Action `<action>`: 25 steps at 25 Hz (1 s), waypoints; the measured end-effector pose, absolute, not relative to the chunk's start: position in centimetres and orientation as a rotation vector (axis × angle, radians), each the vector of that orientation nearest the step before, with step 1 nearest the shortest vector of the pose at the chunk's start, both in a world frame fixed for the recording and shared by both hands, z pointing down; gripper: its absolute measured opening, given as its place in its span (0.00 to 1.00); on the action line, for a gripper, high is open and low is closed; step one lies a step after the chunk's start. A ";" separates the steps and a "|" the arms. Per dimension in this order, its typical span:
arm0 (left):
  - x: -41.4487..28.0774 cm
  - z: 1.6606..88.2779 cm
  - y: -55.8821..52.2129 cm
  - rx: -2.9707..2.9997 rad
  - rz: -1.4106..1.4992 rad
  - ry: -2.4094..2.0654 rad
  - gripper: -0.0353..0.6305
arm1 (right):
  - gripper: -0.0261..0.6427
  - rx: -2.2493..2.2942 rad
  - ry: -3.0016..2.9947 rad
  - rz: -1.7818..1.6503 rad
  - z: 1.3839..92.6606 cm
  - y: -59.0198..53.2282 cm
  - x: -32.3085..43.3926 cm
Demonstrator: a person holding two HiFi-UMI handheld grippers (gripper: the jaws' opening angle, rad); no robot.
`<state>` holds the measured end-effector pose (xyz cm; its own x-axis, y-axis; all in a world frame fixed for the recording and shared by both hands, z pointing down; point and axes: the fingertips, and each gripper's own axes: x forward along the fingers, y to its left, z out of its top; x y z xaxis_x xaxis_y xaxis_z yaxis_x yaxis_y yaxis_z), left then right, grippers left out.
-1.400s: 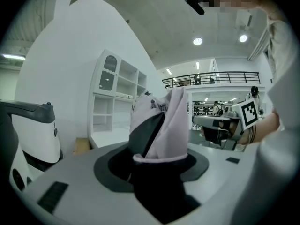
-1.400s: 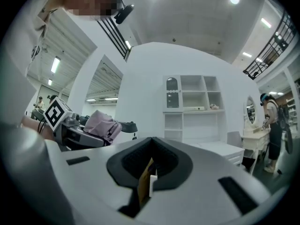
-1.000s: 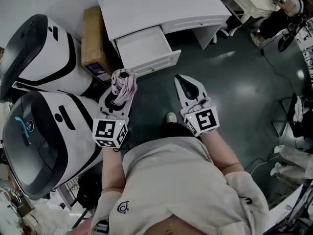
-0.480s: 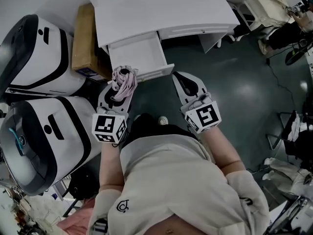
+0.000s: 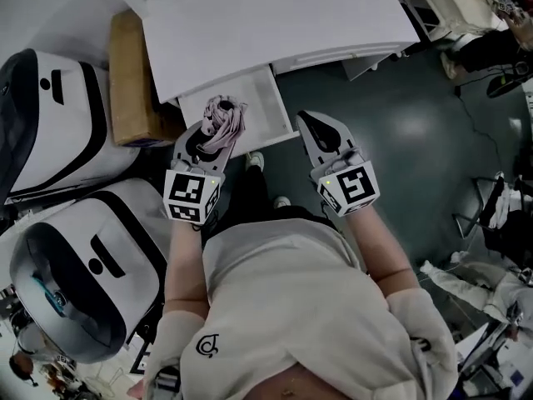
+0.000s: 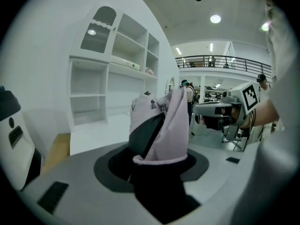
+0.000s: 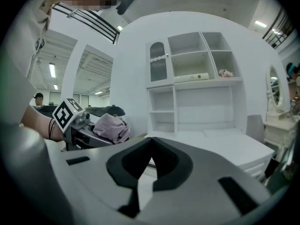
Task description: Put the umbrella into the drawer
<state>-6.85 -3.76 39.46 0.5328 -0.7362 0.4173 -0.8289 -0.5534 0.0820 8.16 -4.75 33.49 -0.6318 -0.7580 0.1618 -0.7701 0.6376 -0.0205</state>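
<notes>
holding the umbrella [image 5: 225, 117] at the pulled-out drawer's [image 5: 265, 98] 7 o'clock corner
left gripper [image 5: 210, 132] clamps the umbrella; right gripper [image 5: 320, 127], at its 3 o'clock, jaws pressed together, empty.

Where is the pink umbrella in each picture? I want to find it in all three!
Head view: upper middle-left, the umbrella gripped in the left tool, over the open drawer.
Left gripper view: dead centre, standing up between that tool's jaws.
Right gripper view: low at the left, small, beside the marker cube.
Shared landmark: the white desk.
</notes>
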 end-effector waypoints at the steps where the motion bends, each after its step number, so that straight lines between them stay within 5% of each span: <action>1: -6.9 40.3 -4.8 2.513 0.507 -1.271 0.40 | 0.05 1.283 -2.705 0.147 34.0 -5.8 7.8; 25: -4.6 65.4 -13.7 2.281 0.881 -0.875 0.40 | 0.05 1.213 -2.540 0.415 50.1 -16.8 7.1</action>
